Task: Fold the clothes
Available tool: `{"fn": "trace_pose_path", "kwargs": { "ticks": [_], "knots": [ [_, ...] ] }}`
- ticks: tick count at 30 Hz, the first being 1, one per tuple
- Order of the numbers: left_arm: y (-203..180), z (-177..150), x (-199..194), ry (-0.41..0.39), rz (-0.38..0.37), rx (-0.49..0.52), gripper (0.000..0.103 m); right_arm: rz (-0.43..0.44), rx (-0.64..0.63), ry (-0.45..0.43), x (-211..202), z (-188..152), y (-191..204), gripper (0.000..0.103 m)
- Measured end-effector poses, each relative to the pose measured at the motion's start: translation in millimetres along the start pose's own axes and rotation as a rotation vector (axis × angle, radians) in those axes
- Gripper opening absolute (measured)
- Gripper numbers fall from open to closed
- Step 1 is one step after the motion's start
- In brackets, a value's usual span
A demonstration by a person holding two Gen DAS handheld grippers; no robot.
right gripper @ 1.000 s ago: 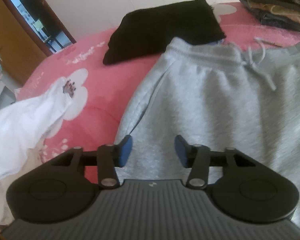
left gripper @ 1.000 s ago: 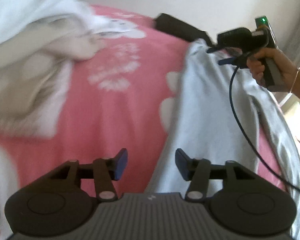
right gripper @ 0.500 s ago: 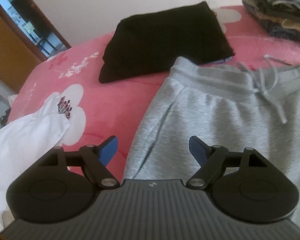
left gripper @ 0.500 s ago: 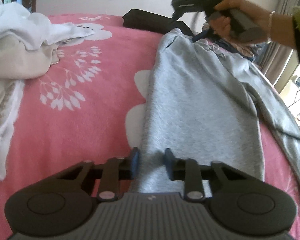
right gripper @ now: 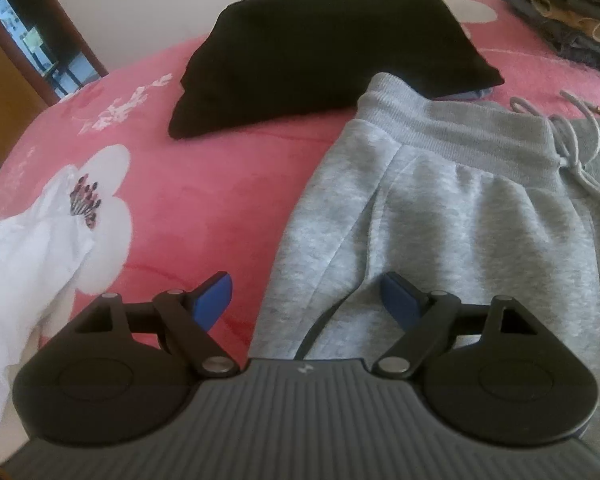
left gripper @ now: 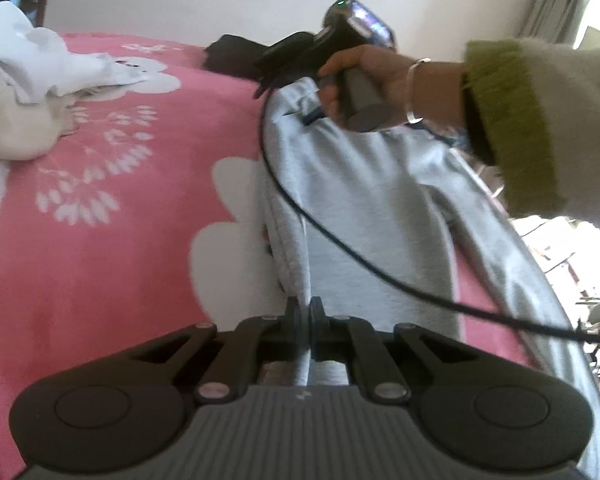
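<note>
Sweatpants [left gripper: 364, 208], grey, lying stretched along a pink flowered bedspread [left gripper: 112, 240] in the left wrist view, running away from the camera toward the far wall. Left gripper [left gripper: 305, 312] pinching a raised fold of the near leg edge, jaws closed tight on the cloth with fabric bunching up between the pads. Beyond the pants' far end, a hand [left gripper: 364, 80] with a bracelet and a green sleeve cuff gripping the handle of the right gripper [left gripper: 296, 100] just above the pants; its jaw state not readable from this side. Black cable [left gripper: 340, 240] trailing from that tool across the grey cloth. White and cream clothes [left gripper: 24, 92] heaped well to the left of the pants; a black folded garment [left gripper: 228, 54] sitting past the pants' far end.

Right wrist view: looking down on the pants' waistband [right gripper: 456, 140] and drawstring [right gripper: 580, 152]. Right gripper [right gripper: 308, 300] hovering over the left hip edge of the pants, blue pads [right gripper: 214, 300] spread wide, jaws open and holding nothing, one pad over bedspread [right gripper: 204, 184], the other over grey cloth. Folded black garment [right gripper: 324, 60] touching the waistband's far side. White cloth [right gripper: 24, 256] well left of the pants. Stack of folded clothes [right gripper: 560, 4] far to the right beyond the waistband.
</note>
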State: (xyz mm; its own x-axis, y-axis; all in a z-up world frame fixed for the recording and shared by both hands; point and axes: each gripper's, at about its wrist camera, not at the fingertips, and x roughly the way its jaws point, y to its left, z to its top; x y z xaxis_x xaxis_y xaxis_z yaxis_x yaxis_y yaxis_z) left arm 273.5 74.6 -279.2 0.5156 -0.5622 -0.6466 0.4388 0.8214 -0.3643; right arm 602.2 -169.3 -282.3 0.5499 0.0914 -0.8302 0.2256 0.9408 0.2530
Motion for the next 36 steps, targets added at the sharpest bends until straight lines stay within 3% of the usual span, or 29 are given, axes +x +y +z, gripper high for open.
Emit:
{"fn": "trace_pose_path", "kwargs": {
  "ticks": [1,11,24,31,36],
  "knots": [
    [-2,0,0,-0.003,-0.017,-0.002,0.005,-0.001,-0.006,-0.006,0,0,-1,0.079],
    [-28,-2,4,-0.011,-0.163,-0.015,0.005,-0.004,-0.031,-0.017,-13,6,-32,0.013],
    [-78,-4,3,-0.002,-0.255,0.036,0.005,0.067,-0.081,-0.235,-105,-2,-103,0.007],
    [-125,-8,9,0.023,-0.312,0.111,0.005,0.103,0.035,-0.358,-164,-15,-186,0.007],
    [-157,-15,26,0.098,-0.32,0.19,0.005,0.093,0.172,-0.38,-173,-37,-257,0.007]
  ]
}}
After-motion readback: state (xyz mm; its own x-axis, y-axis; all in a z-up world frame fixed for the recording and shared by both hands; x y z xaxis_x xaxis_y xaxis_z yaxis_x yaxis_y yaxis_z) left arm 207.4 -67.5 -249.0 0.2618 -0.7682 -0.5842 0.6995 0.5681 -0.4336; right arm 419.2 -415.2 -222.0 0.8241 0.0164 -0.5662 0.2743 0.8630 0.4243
